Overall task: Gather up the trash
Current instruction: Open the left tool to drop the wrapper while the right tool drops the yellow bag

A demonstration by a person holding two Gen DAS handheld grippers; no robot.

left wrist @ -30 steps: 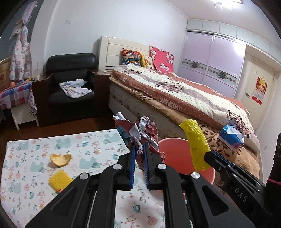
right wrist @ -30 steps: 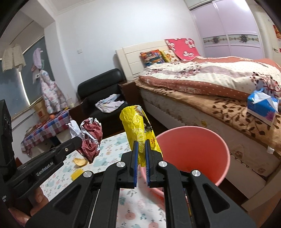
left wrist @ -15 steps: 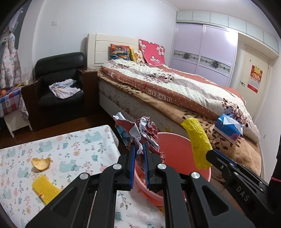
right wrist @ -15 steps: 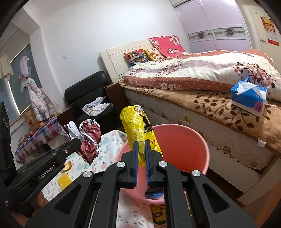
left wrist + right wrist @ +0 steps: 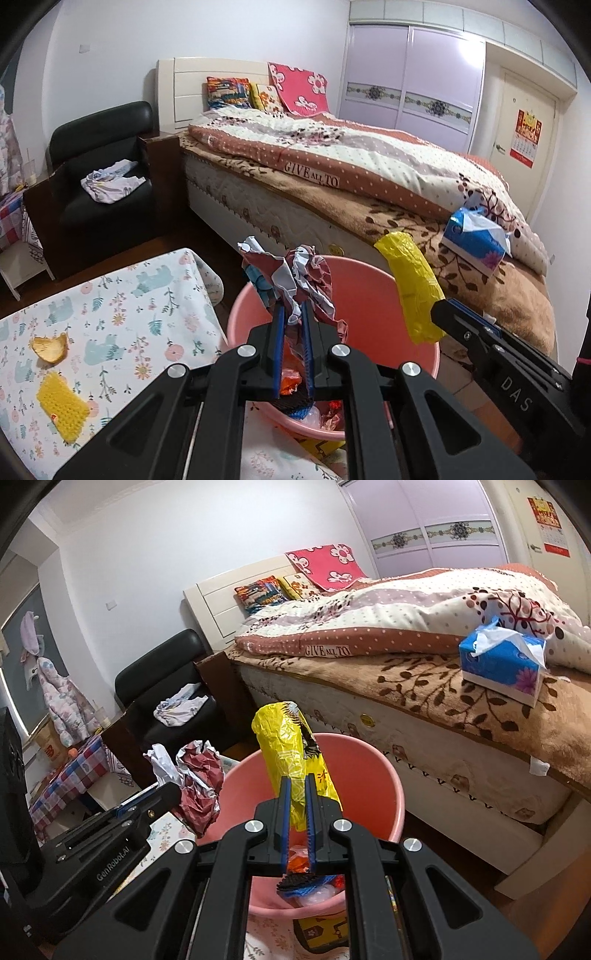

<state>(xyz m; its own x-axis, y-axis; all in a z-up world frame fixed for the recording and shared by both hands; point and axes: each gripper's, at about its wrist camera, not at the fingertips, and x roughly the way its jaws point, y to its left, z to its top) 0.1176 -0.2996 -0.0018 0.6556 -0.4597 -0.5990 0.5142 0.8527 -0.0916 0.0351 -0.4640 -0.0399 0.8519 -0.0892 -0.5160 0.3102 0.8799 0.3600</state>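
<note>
Moved from beside the pink bucket to above its mouth: crumpled wrapper, yellow bag, both hand-held grippers.

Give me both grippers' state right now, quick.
Left gripper: shut on crumpled red-and-white paper.
Right gripper: shut on yellow plastic wrapper.

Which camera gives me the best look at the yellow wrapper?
Right wrist view: the yellow wrapper stands centred, clamped in the right gripper above the pink bin, print visible. Left wrist view shows it only sidelong at the right, lower end hidden.
</note>
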